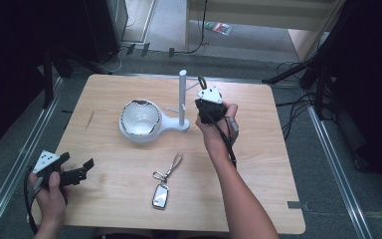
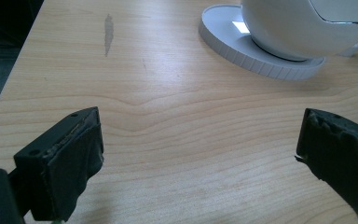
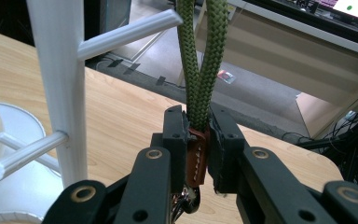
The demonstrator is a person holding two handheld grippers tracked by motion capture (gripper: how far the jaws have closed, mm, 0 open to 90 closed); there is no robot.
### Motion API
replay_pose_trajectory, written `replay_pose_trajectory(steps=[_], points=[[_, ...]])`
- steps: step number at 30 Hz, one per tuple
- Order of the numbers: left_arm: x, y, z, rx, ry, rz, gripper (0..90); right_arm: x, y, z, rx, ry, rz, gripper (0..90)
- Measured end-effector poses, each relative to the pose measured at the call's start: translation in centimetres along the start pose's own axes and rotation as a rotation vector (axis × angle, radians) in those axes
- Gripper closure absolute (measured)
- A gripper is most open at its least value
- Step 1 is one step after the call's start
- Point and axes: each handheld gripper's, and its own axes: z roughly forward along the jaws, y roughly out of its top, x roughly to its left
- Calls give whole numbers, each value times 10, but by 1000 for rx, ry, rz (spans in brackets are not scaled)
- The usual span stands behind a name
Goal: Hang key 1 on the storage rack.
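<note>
My right gripper (image 1: 204,92) is held up just right of the white post (image 1: 182,97) of a stand. In the right gripper view its jaws (image 3: 198,121) are shut on a brown leather tab (image 3: 197,158), and a green cord loop (image 3: 200,60) rises from the tab. The post (image 3: 60,84) stands to the left with an upper peg (image 3: 130,32) and a lower peg (image 3: 25,156); the loop hangs beside the upper peg, apart from it. My left gripper (image 1: 77,160) rests open at the table's front left, nothing between its jaws (image 2: 200,140).
A white bowl (image 1: 140,118) sits on the stand's round base (image 2: 242,46), left of the post. A silver key fob (image 1: 160,195) with a strap and clip (image 1: 175,163) lies near the front middle of the wooden table (image 1: 258,164). Cables run on the floor behind.
</note>
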Motion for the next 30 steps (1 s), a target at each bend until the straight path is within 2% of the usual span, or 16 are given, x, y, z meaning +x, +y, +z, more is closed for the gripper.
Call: replay_pose_trajectory(steps=[9,16,25,30], points=[[0,0,0,2,-1,-1,11,8,0,-2,7,22,-32,799],[0,0,0,3,0,-2,11,11,-1,-1,22,35,-35,799],[0,0,0,4,1,-5,11,19,-10,-1,30,58,-64,797],[1,0,0,4,1,-6,11,22,-11,0,32,74,-58,785]])
